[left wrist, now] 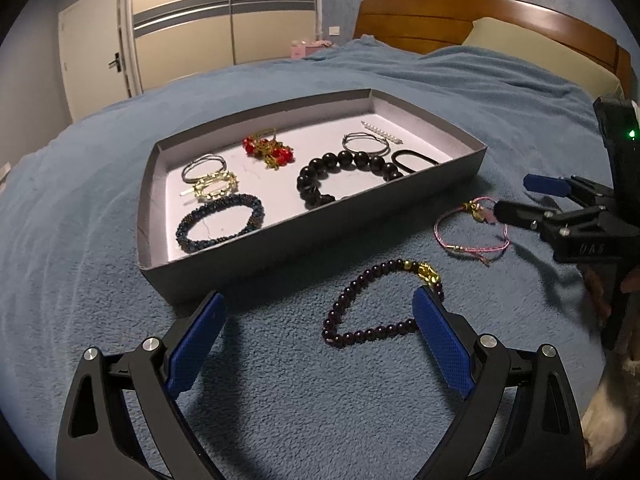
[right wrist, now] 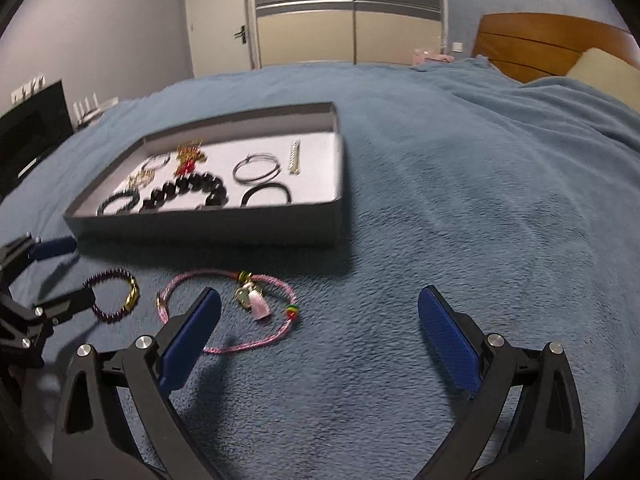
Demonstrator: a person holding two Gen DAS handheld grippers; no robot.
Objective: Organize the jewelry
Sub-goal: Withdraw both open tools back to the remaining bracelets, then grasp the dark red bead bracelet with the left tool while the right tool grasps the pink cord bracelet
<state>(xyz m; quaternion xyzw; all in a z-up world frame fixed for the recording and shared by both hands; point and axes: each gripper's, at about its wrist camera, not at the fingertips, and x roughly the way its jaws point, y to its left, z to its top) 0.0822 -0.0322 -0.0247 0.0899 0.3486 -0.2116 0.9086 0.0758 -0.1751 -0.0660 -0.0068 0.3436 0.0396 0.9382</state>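
A grey shallow box [left wrist: 440, 178] [right wrist: 208, 228] lies on the blue blanket and holds several bracelets, hair ties and clips. In front of it lie a dark purple bead bracelet with gold beads [left wrist: 360, 308] [right wrist: 120, 280] and a pink cord bracelet with a charm [left wrist: 460, 220] [right wrist: 240, 308]. My left gripper [left wrist: 320, 304] [right wrist: 76, 270] is open just above the blanket; its right finger overlaps the purple bracelet's right side. My right gripper [right wrist: 320, 300] [left wrist: 516, 198] is open, its left finger over the pink bracelet's near-left part. Neither holds anything.
The blanket [right wrist: 460, 220] covers a bed with a wooden headboard [left wrist: 480, 20] and a pillow [left wrist: 540, 48]. A wardrobe [right wrist: 348, 8] and a door [right wrist: 218, 20] stand behind. A dark screen [right wrist: 32, 128] is at the left in the right wrist view.
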